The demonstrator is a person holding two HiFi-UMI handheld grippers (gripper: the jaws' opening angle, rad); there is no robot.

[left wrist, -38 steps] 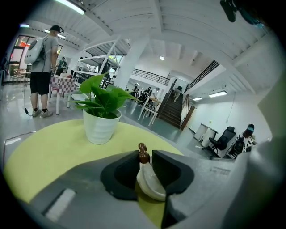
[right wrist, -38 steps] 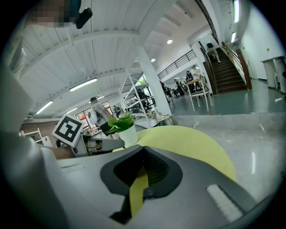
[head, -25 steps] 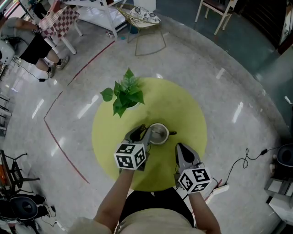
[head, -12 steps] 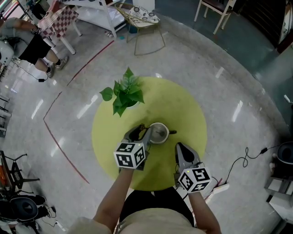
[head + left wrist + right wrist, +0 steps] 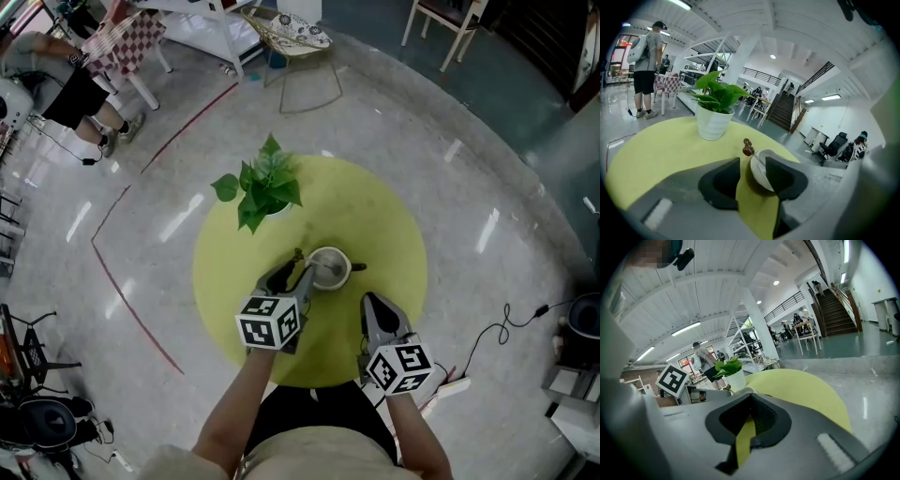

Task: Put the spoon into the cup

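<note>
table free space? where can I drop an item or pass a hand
Free: right half of the table, cup to rim; the far strip right of the plant; the left side between plant and near rim. Crowded: near middle, left tongs at the cup, jaws opening with its edge between them, right tongs beside.

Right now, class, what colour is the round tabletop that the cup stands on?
Plain yellow-green; the tabletop shows best in the head view.

No text, label or number is legible.
</note>
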